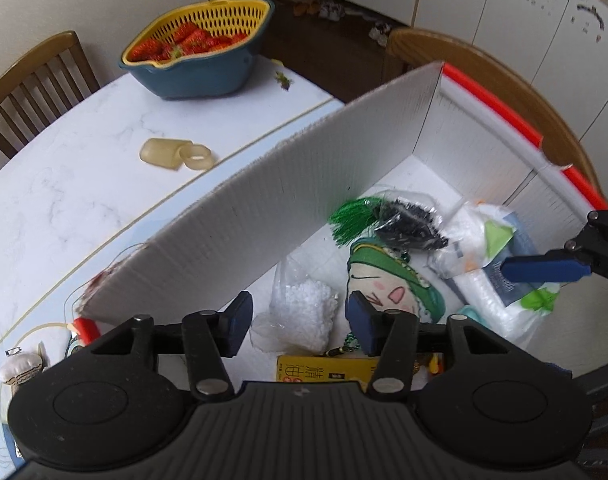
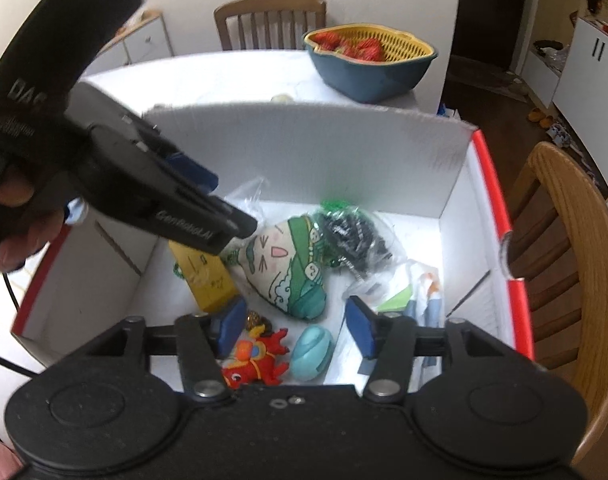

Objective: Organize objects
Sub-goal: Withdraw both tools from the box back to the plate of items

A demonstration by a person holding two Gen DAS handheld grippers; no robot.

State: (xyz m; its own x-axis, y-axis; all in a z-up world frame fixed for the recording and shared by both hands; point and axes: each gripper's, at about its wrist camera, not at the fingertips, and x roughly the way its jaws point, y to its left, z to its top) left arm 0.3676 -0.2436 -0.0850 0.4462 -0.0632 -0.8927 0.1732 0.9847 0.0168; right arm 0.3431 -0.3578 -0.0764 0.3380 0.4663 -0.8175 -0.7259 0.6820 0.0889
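While plush [image 2: 292, 268] lies flat in box [image 2: 304, 152], tip toward far wall.

**Setting: home dining area**

I see a marble-look table [image 1: 64, 184], wooden chairs [image 2: 270, 20], a basket [image 1: 200, 60] of strawberries, white cabinets [image 1: 504, 12], and shoes [image 1: 332, 10] on a dark floor. Domestic, not industrial.

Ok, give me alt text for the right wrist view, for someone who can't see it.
Open right gripper above a white corrugated box with red rim holding a green-and-cream plush pouch, a red dragon toy and bagged items; the left gripper reaches in alongside.
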